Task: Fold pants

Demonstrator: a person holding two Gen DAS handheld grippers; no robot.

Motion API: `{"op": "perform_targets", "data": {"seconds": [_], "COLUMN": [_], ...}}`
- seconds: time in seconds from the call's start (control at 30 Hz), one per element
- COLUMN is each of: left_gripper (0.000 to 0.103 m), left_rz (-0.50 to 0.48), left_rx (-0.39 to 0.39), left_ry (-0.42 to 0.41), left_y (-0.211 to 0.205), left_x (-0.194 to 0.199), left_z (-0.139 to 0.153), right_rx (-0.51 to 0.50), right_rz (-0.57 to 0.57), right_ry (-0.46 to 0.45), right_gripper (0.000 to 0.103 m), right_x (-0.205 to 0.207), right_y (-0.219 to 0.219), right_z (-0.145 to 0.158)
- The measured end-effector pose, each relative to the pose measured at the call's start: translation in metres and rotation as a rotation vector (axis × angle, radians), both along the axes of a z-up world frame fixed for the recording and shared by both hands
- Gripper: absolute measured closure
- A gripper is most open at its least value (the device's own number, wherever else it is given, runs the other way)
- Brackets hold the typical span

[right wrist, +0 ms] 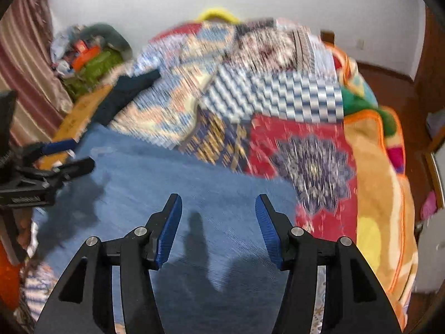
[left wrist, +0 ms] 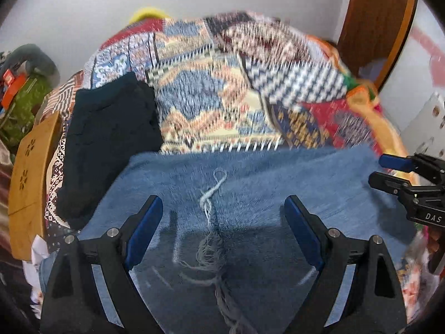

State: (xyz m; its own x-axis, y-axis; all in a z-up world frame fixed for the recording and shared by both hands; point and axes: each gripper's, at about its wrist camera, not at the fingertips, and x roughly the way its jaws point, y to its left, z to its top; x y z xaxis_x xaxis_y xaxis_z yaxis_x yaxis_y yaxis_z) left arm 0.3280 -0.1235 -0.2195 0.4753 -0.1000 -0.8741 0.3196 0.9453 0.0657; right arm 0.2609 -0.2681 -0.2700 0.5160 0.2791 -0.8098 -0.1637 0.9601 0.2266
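The blue denim pants (left wrist: 250,183) lie flat on the patterned bedspread (left wrist: 211,103), with frayed pale threads (left wrist: 211,194) near the middle. My left gripper (left wrist: 222,208) is open just above the denim, empty. My right gripper (right wrist: 218,208) is open and empty above the pants (right wrist: 172,172) near their right edge. The right gripper also shows at the right edge of the left wrist view (left wrist: 389,169). The left gripper shows at the left of the right wrist view (right wrist: 69,156). Both views are motion-blurred.
A dark folded garment (left wrist: 111,139) lies on the bed left of the pants. A wooden board (left wrist: 30,178) and a green bag (left wrist: 22,108) are at the far left. An orange blanket (right wrist: 378,194) hangs along the bed's right side. A wooden door (left wrist: 372,22) stands behind.
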Motion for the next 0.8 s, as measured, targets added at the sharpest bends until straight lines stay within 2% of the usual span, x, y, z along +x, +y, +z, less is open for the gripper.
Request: {"op": "perform_targets", "data": {"seconds": [0.1, 0.23, 0.4, 0.47, 0.53, 0.7, 0.8], "left_gripper": [0.013, 0.013, 0.008, 0.008, 0.008, 0.008, 0.008], "left_rz": [-0.005, 0.007, 0.006, 0.01, 0.018, 0.05, 0.068], "left_rx": [0.026, 0.012, 0.046, 0.053, 0.046, 0.003, -0.023], "left_ry": [0.018, 0.01, -0.021, -0.039, -0.042, -0.024, -0.017], "left_y": [-0.001, 0.006, 0.009, 0.011, 0.015, 0.027, 0.034], "left_x": [-0.003, -0.012, -0.029, -0.037, -0.042, -0.054, -0.062], "left_z": [-0.014, -0.013, -0.012, -0.01, -0.009, -0.007, -0.004], "right_rx": [-0.024, -0.062, -0.033, -0.037, -0.043, -0.003, -0.022], "right_rz": [0.021, 0.017, -0.012, -0.025, -0.045, -0.107, -0.132], "right_ry": [0.034, -0.008, 0.001, -0.002, -0.005, 0.016, 0.012], "right_gripper": [0.052, 0.051, 0.049, 0.043, 0.038, 0.035, 0.034], "right_x": [-0.002, -0.02, -0.035, -0.042, -0.05, -0.069, -0.076], "right_y": [0.0, 0.003, -0.008, -0.012, -0.016, -0.032, -0.036], "right_z": [-0.017, -0.02, -0.021, -0.021, -0.022, -0.023, -0.018]}}
